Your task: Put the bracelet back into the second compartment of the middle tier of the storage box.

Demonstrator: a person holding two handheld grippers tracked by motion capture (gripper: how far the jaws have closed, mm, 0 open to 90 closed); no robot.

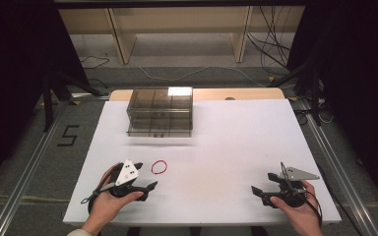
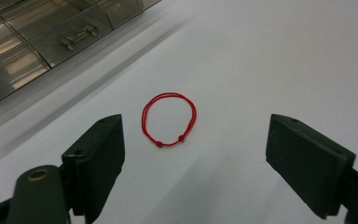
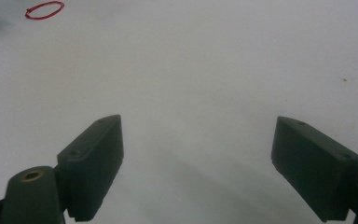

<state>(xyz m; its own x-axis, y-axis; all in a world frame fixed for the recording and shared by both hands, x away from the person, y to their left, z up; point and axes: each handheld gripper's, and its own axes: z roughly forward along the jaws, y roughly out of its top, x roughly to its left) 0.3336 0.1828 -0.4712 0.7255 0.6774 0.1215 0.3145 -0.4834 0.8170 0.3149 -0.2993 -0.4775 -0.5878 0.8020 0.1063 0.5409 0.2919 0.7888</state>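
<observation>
Item: red cord loop [image 2: 169, 120], flat on the white worktop [image 1: 226, 142], near left, just ahead of my left gripper [image 2: 193, 144]; jaws wide apart, nothing held. Right gripper [image 3: 196, 163]: likewise wide, empty, near right.

Risk: thin cord may slide or slip under the pads.

Surroundings: smoky clear drawer box [image 1: 160, 112] far left; grey floor, cables, wooden shelving beyond.

One red cord bracelet [image 2: 169, 119], one clear drawer box [image 1: 160, 111], two claws.
</observation>
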